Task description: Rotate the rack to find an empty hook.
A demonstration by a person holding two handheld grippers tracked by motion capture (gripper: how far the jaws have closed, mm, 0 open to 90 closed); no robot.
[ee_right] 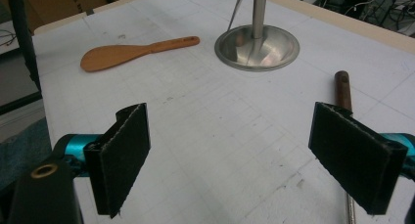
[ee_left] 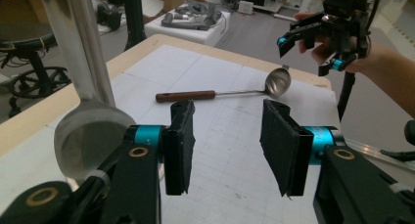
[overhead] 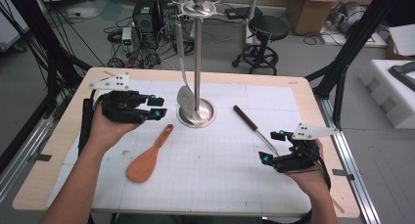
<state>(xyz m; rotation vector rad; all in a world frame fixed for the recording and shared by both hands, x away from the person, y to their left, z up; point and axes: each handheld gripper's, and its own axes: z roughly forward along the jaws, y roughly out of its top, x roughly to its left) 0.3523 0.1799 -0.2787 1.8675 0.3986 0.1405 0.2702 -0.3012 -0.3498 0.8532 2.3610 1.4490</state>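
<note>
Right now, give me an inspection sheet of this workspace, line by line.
Surface: wooden table under a white gridded mat, lightly scuffed.
Job's things: steel rack standing on its round base, one metal spoon hanging from its top; wooden spatula flat on the mat; ladle with a wooden handle lying flat on the mat.
Clutter: nothing seen on the mat.
Grippers: left claw open and empty, beside the rack; right claw open and empty, near the ladle's bowl end.
Cables: black cable runs along the left forearm.
Surroundings: stool, cardboard boxes, electronics and floor cabling behind the table.
</note>
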